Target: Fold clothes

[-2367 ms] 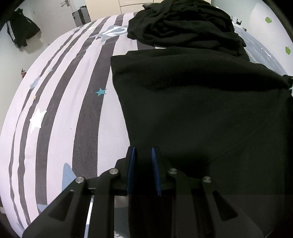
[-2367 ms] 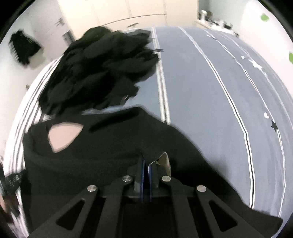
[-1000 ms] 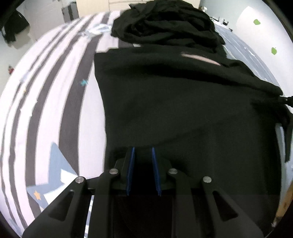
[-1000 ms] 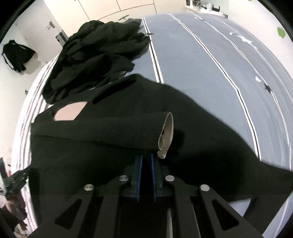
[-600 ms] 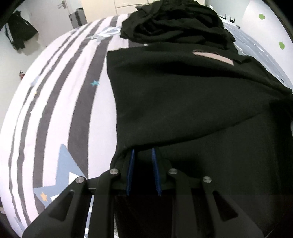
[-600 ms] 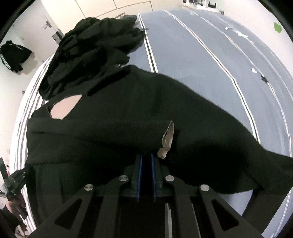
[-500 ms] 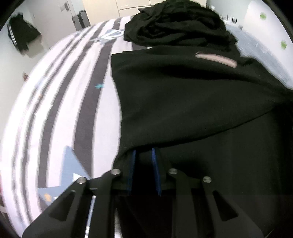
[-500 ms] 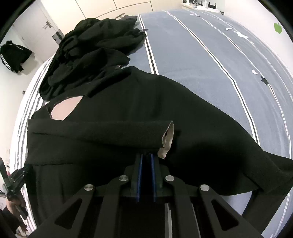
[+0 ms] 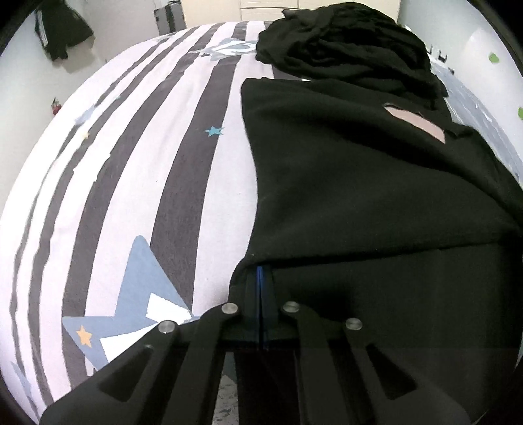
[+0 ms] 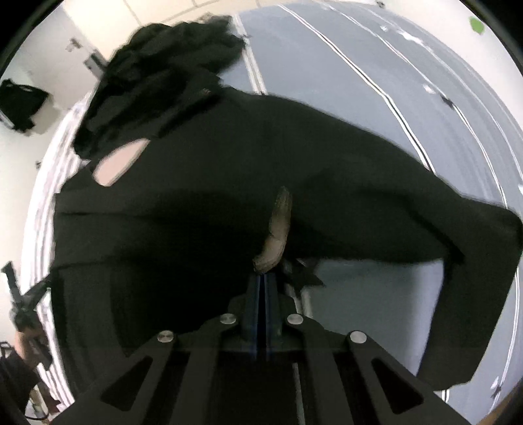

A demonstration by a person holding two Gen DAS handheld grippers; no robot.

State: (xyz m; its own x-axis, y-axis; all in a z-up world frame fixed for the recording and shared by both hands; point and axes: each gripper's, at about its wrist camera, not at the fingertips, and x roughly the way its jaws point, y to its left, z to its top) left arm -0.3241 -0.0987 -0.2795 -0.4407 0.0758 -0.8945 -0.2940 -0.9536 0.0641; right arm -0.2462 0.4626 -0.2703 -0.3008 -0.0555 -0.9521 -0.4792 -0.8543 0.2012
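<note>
A black garment (image 9: 359,196) lies spread on the striped bed cover (image 9: 147,163), its tan neck patch (image 9: 415,124) at the far right. My left gripper (image 9: 260,274) is closing, its blue pads drawn together at the garment's near left edge, where a fold lies over their tips. In the right wrist view the same garment (image 10: 228,163) fills the middle. My right gripper (image 10: 263,278) is closing too, pads together under the sleeve cuff (image 10: 278,225), whose tan lining shows just above the tips.
A heap of black clothes (image 9: 343,42) sits at the bed's far end, behind the garment. The grey-blue cover (image 10: 359,65) stretches away to the right. A suitcase (image 9: 170,16) and a hanging dark jacket (image 9: 62,32) stand by the far wall. A hand (image 10: 23,340) shows at the left edge.
The left gripper's pads, apart before, have come together at the garment's edge. The right gripper has shifted with the sleeve, and the cuff now stands upright over its tips.
</note>
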